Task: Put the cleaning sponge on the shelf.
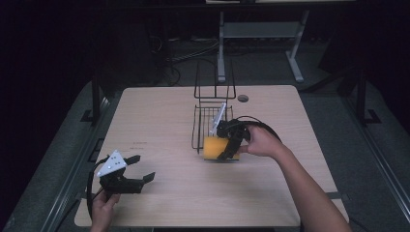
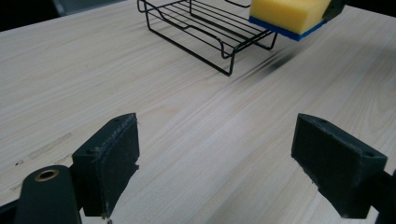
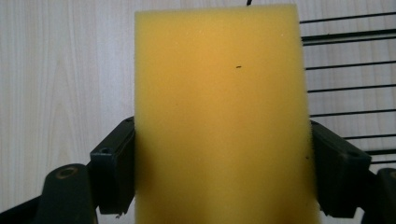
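Sponge [image 3: 217, 116] clamped in right hand-held gripper [image 1: 231, 140] (beside basket [image 1: 200, 126]) | left hand-held gripper [image 1: 138, 169] released

Dim room, grey desk frame [image 1: 261, 34] behind table [image 1: 159, 111]

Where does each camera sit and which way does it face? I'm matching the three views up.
High view: above the person's side, looking forward and down at the table; forearms, hands, both claws show.
Left gripper view: rides the left claw, looking along its open jaws across the table toward the wire basket.
Right gripper view: rides the right claw, looking down its jaws at the clamped sponge.
All three share the sponge and basket.
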`<state>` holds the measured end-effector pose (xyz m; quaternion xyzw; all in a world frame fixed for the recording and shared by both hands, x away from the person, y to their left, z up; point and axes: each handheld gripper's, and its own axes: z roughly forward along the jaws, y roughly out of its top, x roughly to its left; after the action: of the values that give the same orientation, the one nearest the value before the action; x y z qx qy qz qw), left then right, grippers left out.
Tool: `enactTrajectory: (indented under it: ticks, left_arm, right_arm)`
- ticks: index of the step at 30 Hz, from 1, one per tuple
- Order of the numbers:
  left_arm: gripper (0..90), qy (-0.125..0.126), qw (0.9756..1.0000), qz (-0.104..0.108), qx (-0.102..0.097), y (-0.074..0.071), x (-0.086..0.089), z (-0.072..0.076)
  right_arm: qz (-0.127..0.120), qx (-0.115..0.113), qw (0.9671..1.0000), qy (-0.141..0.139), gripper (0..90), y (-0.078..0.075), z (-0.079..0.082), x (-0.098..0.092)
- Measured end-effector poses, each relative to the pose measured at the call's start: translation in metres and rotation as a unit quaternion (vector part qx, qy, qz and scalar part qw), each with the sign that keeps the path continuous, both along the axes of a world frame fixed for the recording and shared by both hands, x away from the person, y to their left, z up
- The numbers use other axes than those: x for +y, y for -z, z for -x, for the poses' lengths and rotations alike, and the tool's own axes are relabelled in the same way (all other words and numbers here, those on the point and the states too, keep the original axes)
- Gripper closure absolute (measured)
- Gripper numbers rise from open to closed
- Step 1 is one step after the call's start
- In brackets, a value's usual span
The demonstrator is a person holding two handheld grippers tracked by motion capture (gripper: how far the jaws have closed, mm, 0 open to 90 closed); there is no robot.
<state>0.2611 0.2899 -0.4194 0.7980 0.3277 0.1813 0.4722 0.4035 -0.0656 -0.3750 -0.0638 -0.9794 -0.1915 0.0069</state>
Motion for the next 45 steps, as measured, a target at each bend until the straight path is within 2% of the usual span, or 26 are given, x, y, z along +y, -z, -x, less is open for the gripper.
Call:
enactTrajectory:
  ticks: [4,10,13,22,25,28,32,39,42,45]
  left_arm:
    - [14.6,0.0,1.0,0.0,0.0,0.0,0.0,0.0]
    - [14.6,-0.001,1.0,0.001,0.0,0.0,0.0,0.0]
    - [14.6,0.0,1.0,0.0,0.0,0.0,0.001,0.0]
    - [14.6,0.002,1.0,0.0,-0.001,0.0,0.0,-0.001]
    - [14.6,0.002,1.0,0.002,-0.001,0.0,0.0,-0.001]
    - [14.6,0.002,1.0,0.001,-0.001,0.0,0.0,-0.001]
    - [14.6,0.002,1.0,0.001,-0.002,0.0,0.0,-0.001]
    - [14.6,0.001,1.0,0.002,-0.001,0.001,-0.001,-0.001]
    - [14.6,0.0,1.0,0.003,-0.003,0.0,-0.002,-0.001]
    - [14.6,0.0,1.0,0.003,-0.003,0.0,-0.002,-0.001]
  right_arm:
    - [0.001,0.007,1.0,0.003,21.4,0.003,-0.005,0.003]
    - [0.003,0.004,1.0,0.001,21.4,0.002,-0.014,0.01]
    - [-0.006,0.012,0.9999,0.005,21.5,0.002,-0.019,0.011]
    - [0.01,0.011,0.9999,0.009,21.4,0.003,-0.032,0.016]
    - [0.001,0.018,0.9998,0.012,21.4,0.004,-0.036,0.017]
    - [0.008,0.02,0.9996,0.017,21.4,0.009,-0.04,0.016]
    - [0.003,0.026,0.9994,0.023,21.4,0.012,-0.045,0.015]
    - [0.011,0.02,0.9995,0.022,21.4,0.007,-0.054,0.018]
    - [0.0,0.028,0.9992,0.029,21.4,0.007,-0.058,0.018]
    - [0.002,0.03,0.999,0.034,21.4,0.012,-0.063,0.016]
